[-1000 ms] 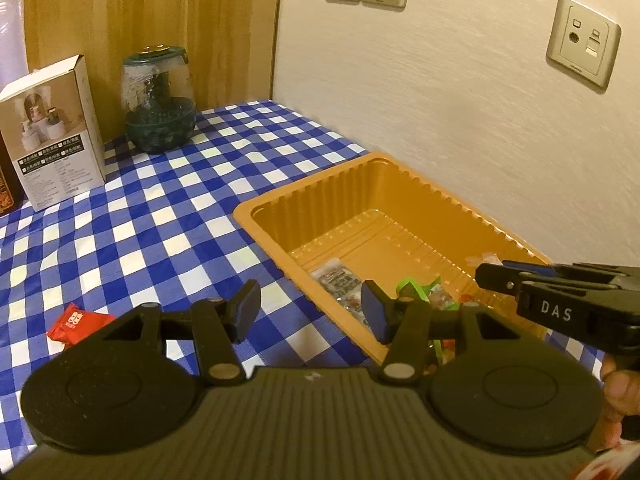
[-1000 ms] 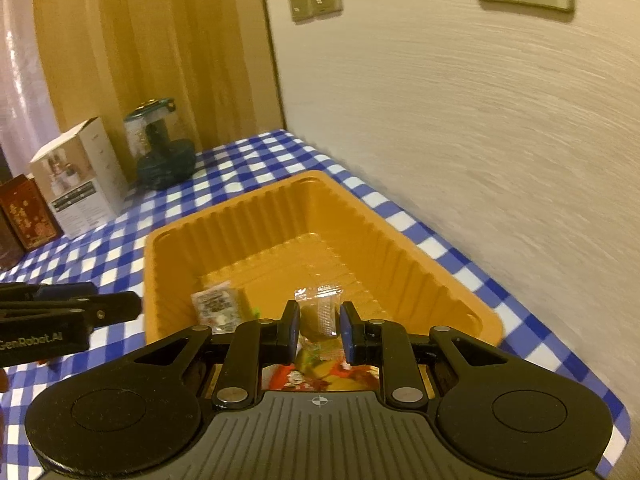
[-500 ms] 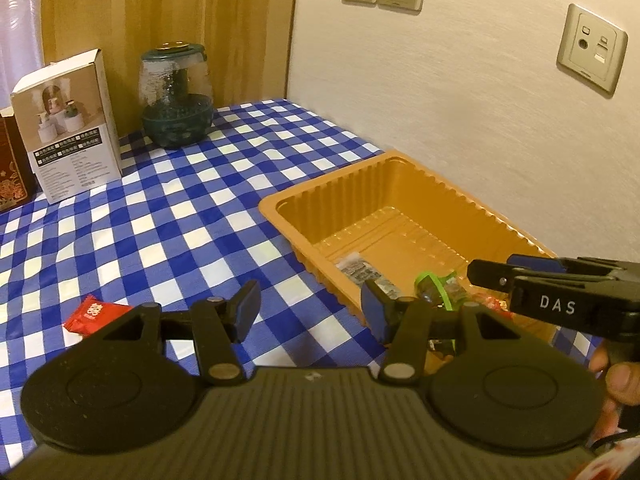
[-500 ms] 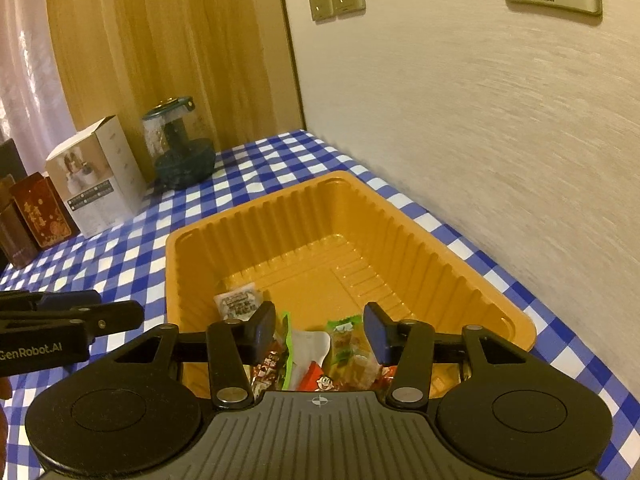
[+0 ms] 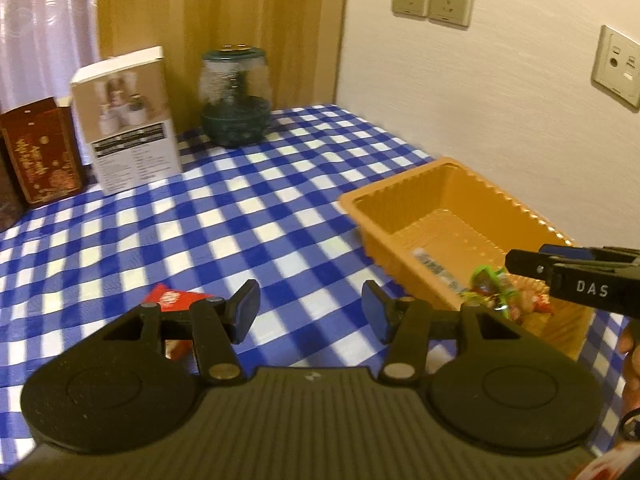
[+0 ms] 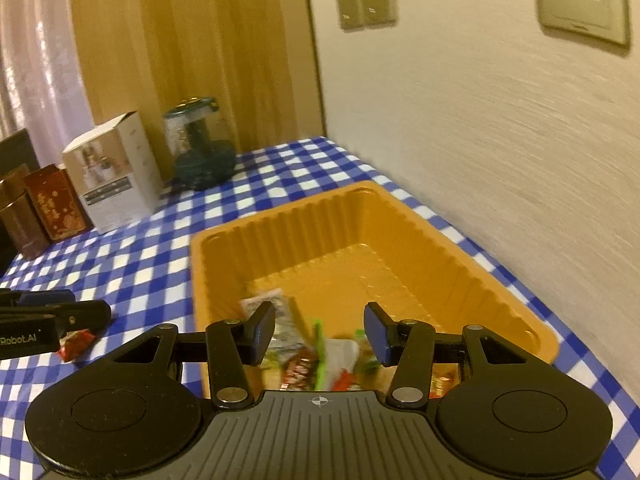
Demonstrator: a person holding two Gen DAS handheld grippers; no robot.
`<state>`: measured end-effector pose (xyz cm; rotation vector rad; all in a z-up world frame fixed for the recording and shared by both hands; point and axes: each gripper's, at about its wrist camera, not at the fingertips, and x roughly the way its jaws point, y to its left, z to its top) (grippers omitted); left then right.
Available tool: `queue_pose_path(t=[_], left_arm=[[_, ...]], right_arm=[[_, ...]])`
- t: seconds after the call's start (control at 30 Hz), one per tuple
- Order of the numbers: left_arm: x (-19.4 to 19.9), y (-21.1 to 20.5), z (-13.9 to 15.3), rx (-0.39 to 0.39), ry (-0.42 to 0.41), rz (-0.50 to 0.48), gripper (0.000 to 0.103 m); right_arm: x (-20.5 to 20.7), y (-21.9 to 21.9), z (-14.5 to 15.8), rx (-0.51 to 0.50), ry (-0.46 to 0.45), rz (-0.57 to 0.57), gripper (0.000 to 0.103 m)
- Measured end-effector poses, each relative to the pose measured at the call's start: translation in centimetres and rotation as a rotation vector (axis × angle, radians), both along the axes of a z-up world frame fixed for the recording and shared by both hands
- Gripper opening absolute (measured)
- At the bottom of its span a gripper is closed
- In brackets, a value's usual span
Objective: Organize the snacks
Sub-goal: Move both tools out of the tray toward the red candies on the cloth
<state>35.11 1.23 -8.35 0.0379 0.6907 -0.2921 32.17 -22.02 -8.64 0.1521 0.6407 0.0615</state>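
Red snack packet (image 5: 170, 298) is the one loose item, lying flat on the checked cloth (image 5: 240, 216) just behind the left finger of the left gripper (image 5: 310, 310), partly hidden by it. Left gripper is spread wide and empty, over bare cloth.

Right gripper (image 6: 319, 332) is also spread wide and empty, hovering over the near end of the orange tray (image 6: 460, 240). Mixed wrappers (image 6: 308, 360) sit piled in the tray directly below and between its fingers. Far end of the tray is bare.

Likely step in hand: left goes for the red packet. My advice:
- shift left so the packet sits between the fingers, not under one
- packet is thin and flat, so come in low, fingertips touching the cloth, and pinch an edge or the raised crimp
- watch for grabbing the cloth along with it
- keep the right gripper out of the tray's near end so the drop path stays free
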Motion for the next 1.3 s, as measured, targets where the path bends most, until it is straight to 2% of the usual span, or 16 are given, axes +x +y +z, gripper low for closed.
queue_pose_path(t=[0.4,0.67,0.9,1.23,1.3], left_arm=[[-1.4,6.7,-0.9,0.038,0.02,0.108,0.056],[-1.8,9.6,-2.2,0.052,0.062,0.116,0.058],[-1.1,10.7,-4.1,0.06,0.105,0.098,0.058],[1.1,11.2,-5.6,0.026,0.105,0.085,0.056],[1.5,11.2,-5.8,0.018,0.11,0.087,0.05]], right_arm=[[0.1,6.3,0.9,-0.003,-0.058,0.152,0.05],[0.7,10.4,0.9,-0.006,-0.068,0.253,0.05],[2.3,13.0,0.1,0.006,-0.044,0.319,0.05],[6.0,14.8,-2.7,0.043,0.064,0.361,0.05],[6.3,14.8,-2.8,0.043,0.068,0.363,0.05]])
